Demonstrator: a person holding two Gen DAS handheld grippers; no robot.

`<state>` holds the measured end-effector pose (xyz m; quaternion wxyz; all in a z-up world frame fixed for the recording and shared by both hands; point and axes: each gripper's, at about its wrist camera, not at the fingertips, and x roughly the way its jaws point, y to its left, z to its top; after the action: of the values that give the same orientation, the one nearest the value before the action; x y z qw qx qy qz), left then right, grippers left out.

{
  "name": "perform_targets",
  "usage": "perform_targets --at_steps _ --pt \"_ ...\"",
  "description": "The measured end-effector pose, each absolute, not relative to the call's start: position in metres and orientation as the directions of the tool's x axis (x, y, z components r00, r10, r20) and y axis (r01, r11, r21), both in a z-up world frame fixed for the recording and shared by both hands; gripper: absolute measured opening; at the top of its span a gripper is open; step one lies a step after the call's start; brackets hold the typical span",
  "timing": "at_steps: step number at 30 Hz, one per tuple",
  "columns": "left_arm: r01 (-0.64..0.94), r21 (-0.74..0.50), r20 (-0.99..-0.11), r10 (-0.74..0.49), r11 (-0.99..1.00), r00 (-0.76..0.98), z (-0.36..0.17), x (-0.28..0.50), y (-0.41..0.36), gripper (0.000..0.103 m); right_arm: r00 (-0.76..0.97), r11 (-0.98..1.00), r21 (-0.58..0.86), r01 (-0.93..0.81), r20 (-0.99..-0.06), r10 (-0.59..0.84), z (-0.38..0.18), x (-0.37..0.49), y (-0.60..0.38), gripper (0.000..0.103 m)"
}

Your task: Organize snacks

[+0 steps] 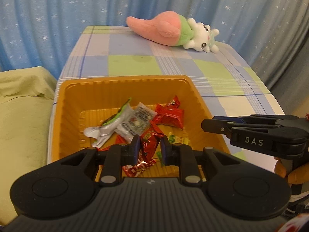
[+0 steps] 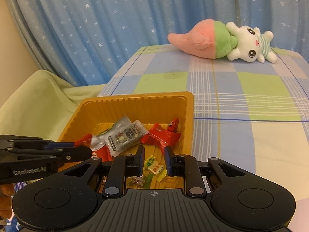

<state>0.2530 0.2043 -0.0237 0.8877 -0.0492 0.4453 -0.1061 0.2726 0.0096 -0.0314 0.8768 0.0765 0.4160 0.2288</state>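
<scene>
An orange plastic tray [image 1: 123,81] [image 2: 139,96] stands on the checked tablecloth near its front left corner. It holds several wrapped snacks: silver packets [image 1: 135,119] [image 2: 125,135], red packets [image 1: 170,116] [image 2: 164,135] and a small yellow-green candy [image 2: 155,168]. My left gripper [image 1: 150,148] [image 2: 85,148] hangs over the tray's near side, shut on a red snack packet [image 1: 148,143]. My right gripper [image 2: 154,160] [image 1: 207,125] hovers at the tray's right front edge, shut, with nothing between its fingers.
A pink, green and white plush toy [image 1: 173,31] [image 2: 222,40] lies at the table's far edge. A green cloth-covered seat [image 1: 23,106] sits left of the table. Blue starred curtains hang behind. A person's hand [image 1: 295,174] holds the right gripper.
</scene>
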Motion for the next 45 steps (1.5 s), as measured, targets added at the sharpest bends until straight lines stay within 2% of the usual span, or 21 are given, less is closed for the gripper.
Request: perform_targets --at_steps 19,21,23,26,27,28,29,30,31,36,40,45 --pt "0.202 -0.202 -0.785 -0.282 0.958 0.551 -0.033 0.274 0.189 0.021 0.597 0.908 0.327 -0.26 -0.685 0.418 -0.015 0.259 -0.009 0.023" --pt "0.2 -0.206 -0.78 -0.285 0.958 0.557 -0.032 0.275 0.189 0.022 0.601 0.911 0.323 -0.256 -0.685 0.412 -0.013 0.257 -0.01 0.023" --pt "0.189 -0.213 -0.78 -0.284 0.958 0.558 -0.031 0.276 0.19 0.034 0.601 0.913 0.319 -0.253 -0.688 0.407 -0.012 0.255 -0.011 0.023" --pt "0.176 -0.21 -0.776 -0.273 0.962 0.568 -0.028 0.272 0.193 0.037 0.601 0.915 0.315 -0.251 -0.691 0.402 -0.011 0.252 -0.012 0.024" --pt "0.169 -0.208 -0.776 -0.268 0.963 0.571 -0.028 0.27 0.195 0.038 0.6 0.916 0.314 -0.25 -0.693 0.401 -0.011 0.251 -0.012 0.028" --pt "0.159 -0.208 -0.777 -0.262 0.965 0.573 -0.027 0.268 0.197 0.044 0.598 0.917 0.313 -0.249 -0.695 0.399 -0.012 0.25 -0.013 0.04" --pt "0.15 -0.207 -0.777 -0.256 0.967 0.575 -0.026 0.265 0.199 0.047 0.598 0.917 0.314 -0.245 -0.696 0.397 -0.012 0.248 -0.013 0.048" --pt "0.141 -0.204 -0.777 -0.248 0.969 0.578 -0.025 0.262 0.2 0.047 0.603 0.918 0.318 -0.237 -0.692 0.396 -0.012 0.246 -0.015 0.061" --pt "0.134 -0.2 -0.778 -0.24 0.971 0.58 -0.025 0.259 0.201 0.048 0.611 0.917 0.325 -0.23 -0.686 0.396 -0.012 0.243 -0.017 0.065" --pt "0.098 -0.165 -0.797 -0.191 0.981 0.573 -0.023 0.242 0.206 0.055 0.597 0.912 0.349 -0.214 -0.692 0.405 -0.013 0.236 -0.025 0.068" --pt "0.062 -0.144 -0.8 -0.153 0.988 0.58 -0.018 0.226 0.205 0.058 0.579 0.901 0.389 -0.193 -0.696 0.424 -0.015 0.227 -0.035 0.077" --pt "0.026 -0.126 -0.799 -0.117 0.992 0.59 -0.009 0.204 0.197 0.063 0.564 0.897 0.397 -0.197 -0.702 0.435 -0.013 0.211 -0.045 0.083"
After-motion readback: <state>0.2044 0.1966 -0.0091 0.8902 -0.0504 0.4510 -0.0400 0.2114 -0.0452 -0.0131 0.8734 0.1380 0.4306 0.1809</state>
